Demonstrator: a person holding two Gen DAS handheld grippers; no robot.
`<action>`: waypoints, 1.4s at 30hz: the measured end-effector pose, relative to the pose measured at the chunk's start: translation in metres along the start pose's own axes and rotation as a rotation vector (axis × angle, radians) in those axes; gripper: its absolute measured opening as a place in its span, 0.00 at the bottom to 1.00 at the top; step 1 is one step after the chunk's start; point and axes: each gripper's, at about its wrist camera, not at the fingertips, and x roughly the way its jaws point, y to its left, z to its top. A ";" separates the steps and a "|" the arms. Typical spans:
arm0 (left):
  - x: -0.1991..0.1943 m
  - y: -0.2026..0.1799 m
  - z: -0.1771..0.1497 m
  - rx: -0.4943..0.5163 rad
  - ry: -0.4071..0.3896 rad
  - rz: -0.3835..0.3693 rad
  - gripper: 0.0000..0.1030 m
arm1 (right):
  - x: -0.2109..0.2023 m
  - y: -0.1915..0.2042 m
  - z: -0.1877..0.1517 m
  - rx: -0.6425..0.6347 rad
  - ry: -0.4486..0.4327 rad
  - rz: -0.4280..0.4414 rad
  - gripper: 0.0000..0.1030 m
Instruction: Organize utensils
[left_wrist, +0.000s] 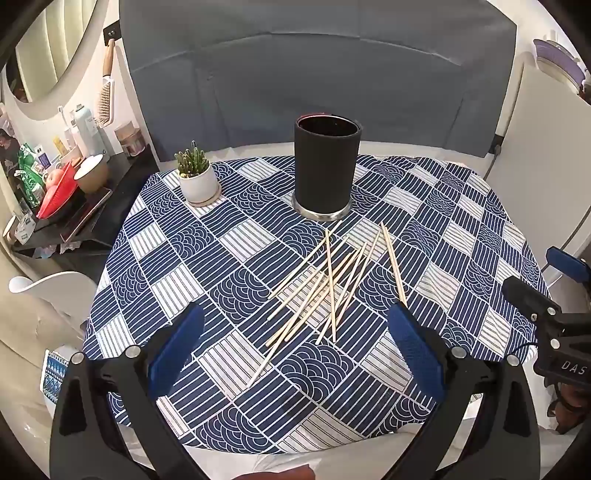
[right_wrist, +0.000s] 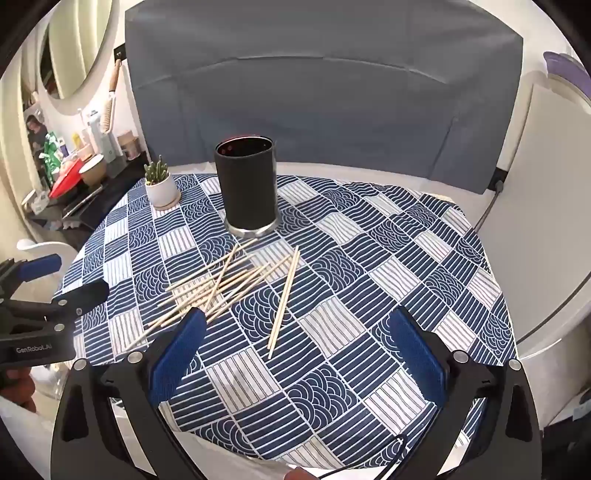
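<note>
On the surface: a blue-and-white patterned cloth (left_wrist: 207, 266) covers the surface (left_wrist: 373, 448), whose white edge shows at the bottom of both wrist views.
Chopsticks: a loose, crossed pile of pale wooden chopsticks (left_wrist: 325, 288) lies at the centre of the left wrist view and left of centre in the right wrist view (right_wrist: 221, 284); two more (right_wrist: 283, 301) lie together just right of the pile, parallel and apart from the rest.
Holder: a black cylindrical holder (left_wrist: 327, 168) on a silver base stands upright above the pile, near the chopsticks' upper tips; its mouth is open and its inside looks dark (right_wrist: 245, 186).
Plant: a small cactus in a white pot (left_wrist: 197, 177) stands on the cloth to the left of the holder, well apart from the chopsticks.
Left gripper: the left gripper (left_wrist: 295, 345) is released, blue pads spread wide at the bottom of its own view, hovering above the lower end of the pile with nothing between the pads; it also shows at the left edge of the right wrist view (right_wrist: 66, 278).
Right gripper: the right gripper (right_wrist: 295, 345) is likewise released and holds nothing, angled down over the cloth just below the two separate chopsticks; part of it shows at the right edge of the left wrist view (left_wrist: 546, 280).
Background: a grey cloth backdrop (left_wrist: 317, 74) hangs behind the surface; a cluttered black shelf (left_wrist: 74, 218) with bottles and a red basket sits at the upper left.
</note>
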 end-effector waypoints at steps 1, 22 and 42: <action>0.000 0.000 0.000 0.000 0.003 -0.001 0.94 | -0.001 0.000 -0.001 -0.002 -0.011 0.001 0.93; -0.005 -0.005 0.003 0.002 0.001 0.002 0.94 | -0.004 -0.005 0.000 0.001 -0.005 0.006 0.93; -0.001 -0.007 -0.001 0.017 0.011 -0.008 0.94 | -0.006 -0.005 -0.001 0.003 -0.020 -0.023 0.93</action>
